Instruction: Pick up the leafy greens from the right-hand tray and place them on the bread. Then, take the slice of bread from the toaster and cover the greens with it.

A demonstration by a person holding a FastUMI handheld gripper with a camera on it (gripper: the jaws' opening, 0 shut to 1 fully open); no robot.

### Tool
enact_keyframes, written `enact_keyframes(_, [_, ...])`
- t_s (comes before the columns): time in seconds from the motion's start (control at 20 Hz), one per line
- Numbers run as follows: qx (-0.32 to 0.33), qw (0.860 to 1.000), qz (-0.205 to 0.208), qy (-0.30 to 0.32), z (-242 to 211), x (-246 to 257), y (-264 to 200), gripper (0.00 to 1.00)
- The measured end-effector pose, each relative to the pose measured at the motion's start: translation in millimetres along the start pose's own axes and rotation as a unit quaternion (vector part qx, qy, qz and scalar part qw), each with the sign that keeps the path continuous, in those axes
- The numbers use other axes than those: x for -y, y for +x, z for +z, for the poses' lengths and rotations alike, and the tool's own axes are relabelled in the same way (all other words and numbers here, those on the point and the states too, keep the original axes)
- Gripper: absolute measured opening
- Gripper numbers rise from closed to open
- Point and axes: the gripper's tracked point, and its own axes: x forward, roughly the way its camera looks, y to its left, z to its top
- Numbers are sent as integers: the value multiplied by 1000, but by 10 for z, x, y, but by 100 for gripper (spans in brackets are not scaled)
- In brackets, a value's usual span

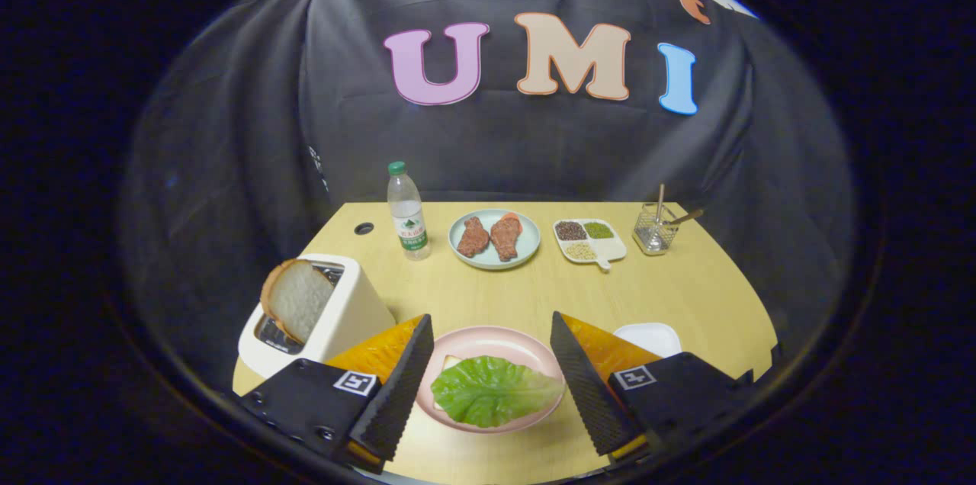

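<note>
1. My gripper [492,386] hangs above the near edge of the desk [686,294], fingers spread wide and holding nothing.
2. Between my fingers sits a pink plate [526,348], and on it the leafy greens [492,392] lie flat over a slice of bread [451,361] — just a pale corner of it peeks out at the leaf's far left.
3. The white tray [650,336] beyond my right finger looks bare, so I judge the first half of the task done.
4. The step in hand is the second one — the toaster [335,313] stands at the desk's near left corner, and a bread slice [297,300] leans up out of its slot, tilted to the left.
5. Next I must swing left, line my fingers on either face of that slice, close gently on it and lift it out of the slot.
6. Along the far edge stand a water bottle [406,212], a plate of meat [494,239], a divided dish [589,239] and a glass holder [656,228], all well apart from my path.
</note>
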Motion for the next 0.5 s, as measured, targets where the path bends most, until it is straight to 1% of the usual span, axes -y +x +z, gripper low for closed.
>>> enact_keyframes(0.15, [2, 1000, -6, -23, 300, -342, -127, 96])
enact_keyframes(0.3, [0, 999, 12, -47, 554, -860, -192, 96])
enact_keyframes(0.4, [-8, 999, 28, -43, 644, -1223, -176, 97])
enact_keyframes(0.5, [-34, 998, 45, -21, 562, -1542, -111, 97])
